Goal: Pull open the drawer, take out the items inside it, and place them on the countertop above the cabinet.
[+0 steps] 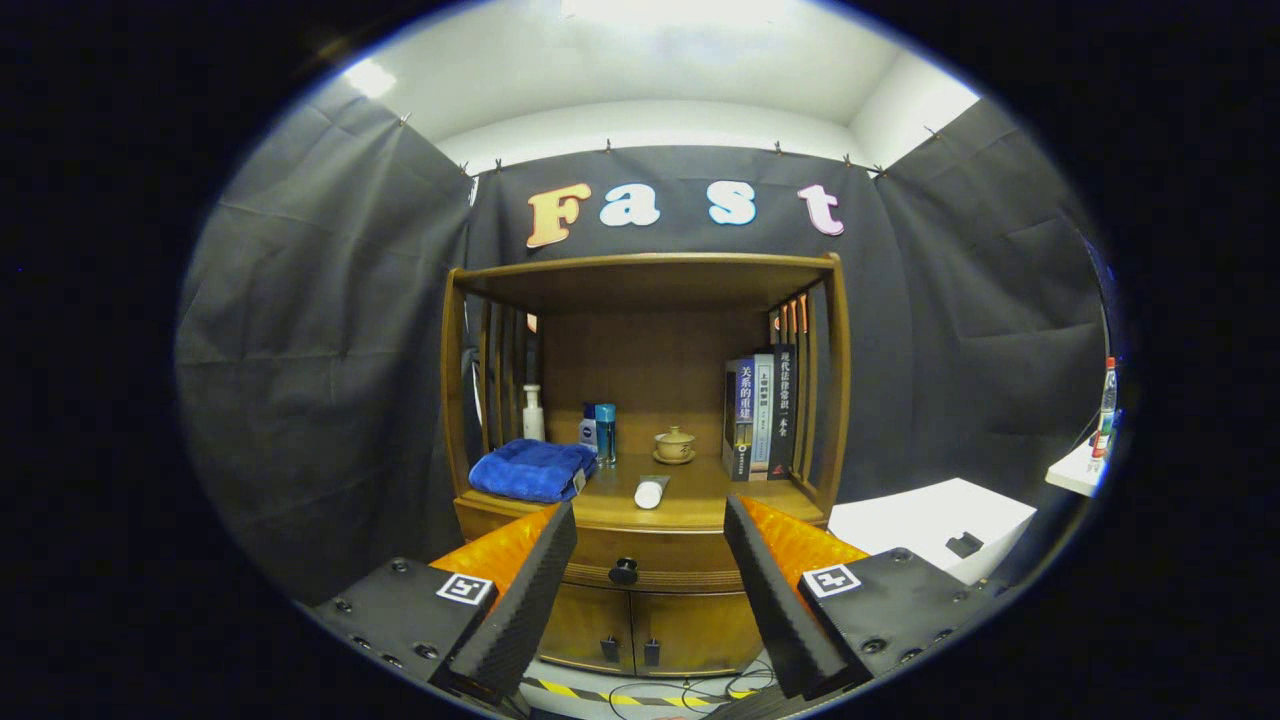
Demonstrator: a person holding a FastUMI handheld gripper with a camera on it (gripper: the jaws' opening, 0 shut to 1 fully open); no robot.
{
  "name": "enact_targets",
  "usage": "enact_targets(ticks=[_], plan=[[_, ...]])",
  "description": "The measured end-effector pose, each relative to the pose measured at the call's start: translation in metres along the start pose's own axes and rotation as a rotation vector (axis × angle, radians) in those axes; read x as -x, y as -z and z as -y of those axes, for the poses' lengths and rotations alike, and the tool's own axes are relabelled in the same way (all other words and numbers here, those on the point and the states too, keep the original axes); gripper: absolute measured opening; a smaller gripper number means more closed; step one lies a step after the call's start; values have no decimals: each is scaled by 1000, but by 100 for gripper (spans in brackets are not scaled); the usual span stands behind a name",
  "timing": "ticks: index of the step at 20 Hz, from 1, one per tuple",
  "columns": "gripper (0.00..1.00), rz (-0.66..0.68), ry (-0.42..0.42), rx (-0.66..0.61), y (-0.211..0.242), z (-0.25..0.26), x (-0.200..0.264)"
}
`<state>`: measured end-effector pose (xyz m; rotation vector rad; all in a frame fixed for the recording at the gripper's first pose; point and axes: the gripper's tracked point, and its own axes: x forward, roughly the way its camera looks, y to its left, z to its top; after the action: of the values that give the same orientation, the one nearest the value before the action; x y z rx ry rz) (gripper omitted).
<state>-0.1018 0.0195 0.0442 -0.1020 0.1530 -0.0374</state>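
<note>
A staged recording booth, not a real home: dark cloth (pixel 320 350) clipped up as walls around one wooden cabinet (pixel 645 420) dressed with books (pixel 760 415), a folded blue towel (pixel 532 469) and a teacup (pixel 675 444); hazard tape (pixel 620 696) and loose cables (pixel 700 688) cross the floor

The gripper (pixel 650 560) had two wedge-shaped fingers (pixel 520 600) set wide apart, their inner faces finely textured. Each sat on a flat dark plate (pixel 400 610) studded with round screws and bearing a small square black-and-white marker (pixel 466 588).
</note>
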Motion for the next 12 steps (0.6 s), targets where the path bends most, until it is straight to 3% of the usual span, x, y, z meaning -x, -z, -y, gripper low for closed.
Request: enact_targets(ticks=[7,12], plan=[[97,25,29,-66,-3,14,18],[97,40,47,-42,-6,17,21]])
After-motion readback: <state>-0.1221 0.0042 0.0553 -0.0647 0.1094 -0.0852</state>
